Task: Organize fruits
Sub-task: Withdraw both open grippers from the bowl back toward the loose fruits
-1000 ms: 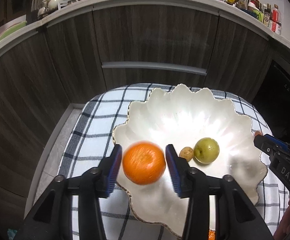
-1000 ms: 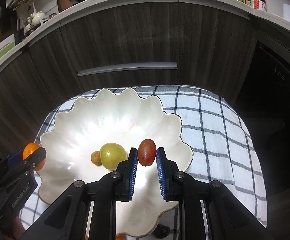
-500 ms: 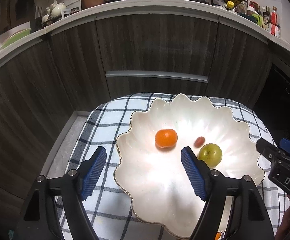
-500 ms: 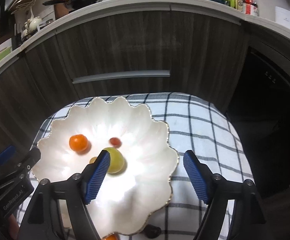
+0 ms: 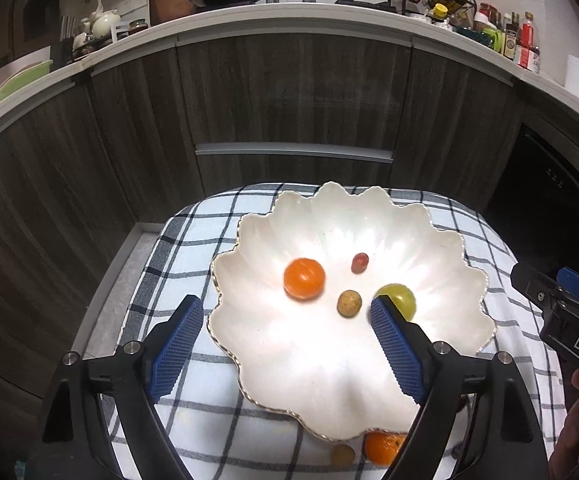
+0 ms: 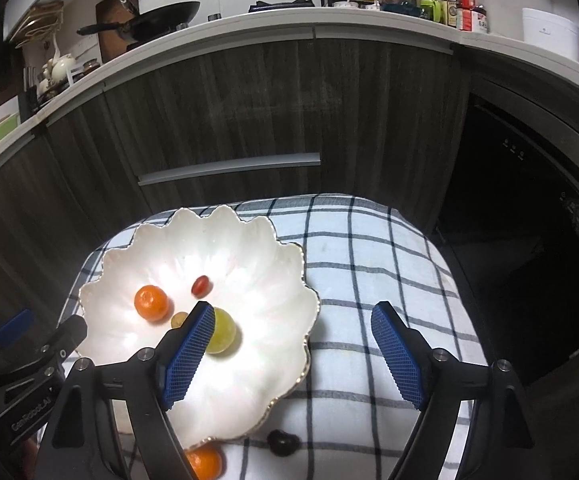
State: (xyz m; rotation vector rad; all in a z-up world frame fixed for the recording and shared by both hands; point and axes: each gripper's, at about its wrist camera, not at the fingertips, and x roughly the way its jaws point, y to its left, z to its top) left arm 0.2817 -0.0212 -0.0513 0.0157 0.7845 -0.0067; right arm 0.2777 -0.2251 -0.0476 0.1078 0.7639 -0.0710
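A white scalloped bowl (image 5: 321, 368) (image 6: 249, 380) stands on a checked cloth. In it lie an orange mandarin (image 5: 304, 278) (image 6: 151, 302), a small red fruit (image 5: 360, 262) (image 6: 201, 286), a small brown fruit (image 5: 349, 303) (image 6: 178, 319) and a green fruit (image 5: 399, 298) (image 6: 223, 330). My left gripper (image 5: 284, 306) hovers over the bowl's near left side, its jaws opening with nothing held between them. Over the bowl's right rim, my right gripper (image 6: 292, 312) also has its jaws opening, and they hold nothing.
On the cloth (image 6: 369, 272) in front of the bowl lie a second orange (image 5: 383, 446) (image 6: 203, 462), a small brown fruit (image 5: 343, 454) and a dark fruit (image 6: 282, 442). Dark wooden cabinets (image 5: 289, 100) stand beyond the table, and a black appliance (image 6: 529, 220) at the right.
The left gripper let go of the mandarin and the right let go of the red fruit; both now lie in the bowl. Both grippers spread wide and drew back and upward.
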